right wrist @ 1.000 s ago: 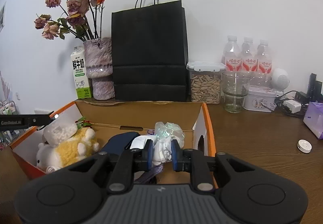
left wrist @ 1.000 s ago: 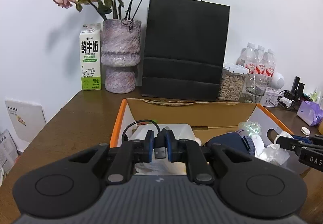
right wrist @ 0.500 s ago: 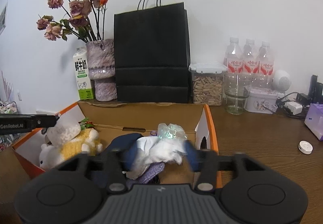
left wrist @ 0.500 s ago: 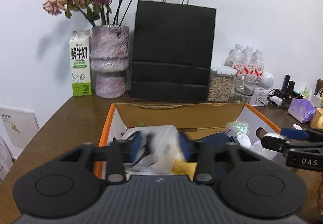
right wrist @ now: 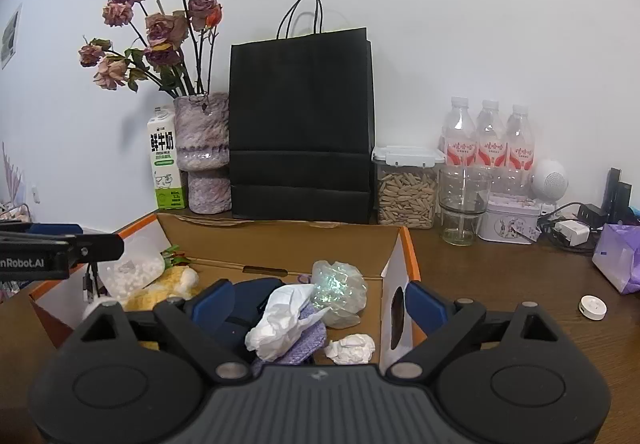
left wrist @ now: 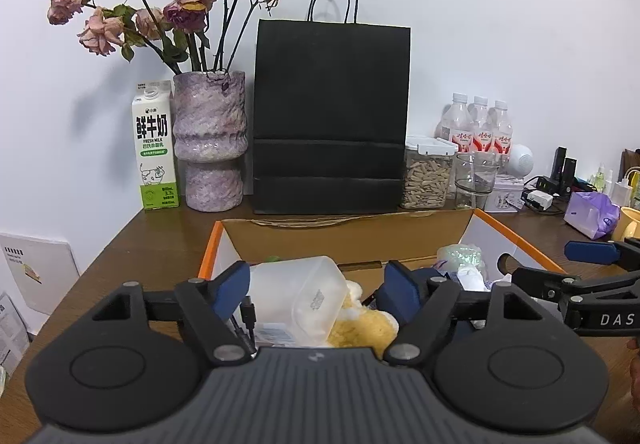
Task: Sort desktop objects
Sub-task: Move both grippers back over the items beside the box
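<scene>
Cardboard box point(right wrist: 280, 240) is sitting on the worktop point(right wrist: 500, 284), stuffed with bits. Left hand-held gripper point(left wrist: 316, 284) is hanging over it, jaws just opening wide, nothing clamped, a clear plastic tub point(left wrist: 296, 292) lying below. Right hand-held gripper point(right wrist: 318, 302) is likewise spreading apart, crumpled white paper point(right wrist: 280, 320) lying loose underneath. Black bag point(right wrist: 300, 124) is standing at 12 o'clock.

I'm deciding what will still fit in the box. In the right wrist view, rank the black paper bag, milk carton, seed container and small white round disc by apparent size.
1. black paper bag
2. seed container and milk carton: too alike to rank
3. small white round disc

The disc lies nearer the camera than the other three, yet looks smallest.
</scene>
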A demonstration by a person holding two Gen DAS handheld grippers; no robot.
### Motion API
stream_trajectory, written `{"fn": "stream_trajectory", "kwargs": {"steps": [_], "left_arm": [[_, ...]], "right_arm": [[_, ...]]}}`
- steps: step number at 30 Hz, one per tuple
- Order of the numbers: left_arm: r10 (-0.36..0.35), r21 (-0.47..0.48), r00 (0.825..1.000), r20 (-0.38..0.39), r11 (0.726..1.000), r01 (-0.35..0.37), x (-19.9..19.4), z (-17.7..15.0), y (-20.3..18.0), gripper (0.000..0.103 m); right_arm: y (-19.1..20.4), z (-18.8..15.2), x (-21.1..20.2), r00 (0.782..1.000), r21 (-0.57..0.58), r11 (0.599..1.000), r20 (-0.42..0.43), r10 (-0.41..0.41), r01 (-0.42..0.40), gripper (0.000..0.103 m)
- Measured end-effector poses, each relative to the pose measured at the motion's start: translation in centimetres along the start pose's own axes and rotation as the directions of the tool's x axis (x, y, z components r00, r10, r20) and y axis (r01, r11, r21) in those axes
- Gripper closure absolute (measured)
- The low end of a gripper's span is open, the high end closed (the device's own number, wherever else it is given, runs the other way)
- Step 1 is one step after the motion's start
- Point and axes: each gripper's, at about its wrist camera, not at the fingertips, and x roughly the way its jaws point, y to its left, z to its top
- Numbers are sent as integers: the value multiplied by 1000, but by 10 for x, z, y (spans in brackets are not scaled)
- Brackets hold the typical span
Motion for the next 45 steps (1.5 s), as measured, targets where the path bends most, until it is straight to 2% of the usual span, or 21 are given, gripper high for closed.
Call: {"fn": "stream_trajectory", "kwargs": {"steps": [3,5,6,7,18,23,33,45], "left_arm": [[0,4,1000,8,1000,0,-4,0,-2,20],[4,12,1000,15,1000,-5,-7,1,-5,11],[8,16,1000,19,1000,-8,-8,1,-6,2],[9,19,1000,30,1000,-9,-11,2,-7,0],[2,22,997,81,1000,-4,-42,4,-19,0],[8,42,997,79,999,-12,-54,1,-23,0],[26,51,999,20,998,-27,-70,-17,-29,0],[-13,74,993,-118,997,22,-74,-56,-43,0]], "right_arm": [[2,1,-3,1000,-2,1000,-1,2,-2,10],[3,2,-6,1000,0,1000,-4,3,-3,9],[3,2,-7,1000,0,1000,-7,3,-3,4],[4,2,-8,1000,-1,1000,-10,2,-2,0],[13,5,-37,1000,-16,1000,-25,7,-7,0],[11,1,-53,999,-17,1000,-43,0,-1,0],[5,-21,-83,996,-21,1000,-90,-13,11,0],[9,-59,-95,981,-53,999,-191,-13,3,0]]}}
